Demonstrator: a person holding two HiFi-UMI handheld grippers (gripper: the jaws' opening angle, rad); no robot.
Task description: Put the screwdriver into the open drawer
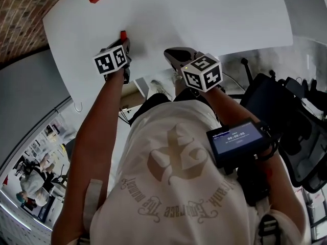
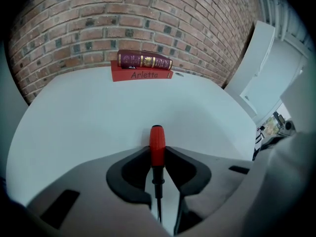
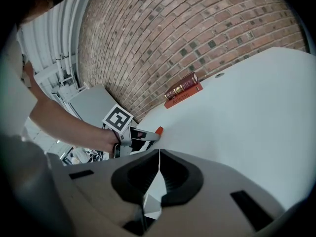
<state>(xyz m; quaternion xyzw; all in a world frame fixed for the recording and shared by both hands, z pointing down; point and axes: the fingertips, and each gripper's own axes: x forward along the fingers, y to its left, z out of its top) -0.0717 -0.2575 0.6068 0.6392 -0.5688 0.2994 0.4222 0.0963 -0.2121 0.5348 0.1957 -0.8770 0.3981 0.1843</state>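
The screwdriver [image 2: 157, 144] has a red handle and a thin dark shaft. It stands between the jaws of my left gripper [image 2: 157, 152], whose pads press on the handle's lower end; the red top pokes out over the white table [image 2: 98, 117]. In the head view the left gripper [image 1: 124, 45] is at the table's near edge, with the red handle tip [image 1: 123, 34] showing ahead of it. My right gripper [image 3: 159, 154] is shut with nothing in it and hovers beside the left one [image 1: 176, 55]. It sees the screwdriver [image 3: 159, 130] from the side. No drawer can be made out.
A dark red book [image 2: 144, 60] lies on a flat red book [image 2: 140, 75] at the table's far edge, against the brick wall [image 2: 98, 19]. A black office chair [image 1: 286, 116] stands to the right. A small screen [image 1: 239, 139] is strapped to the right forearm.
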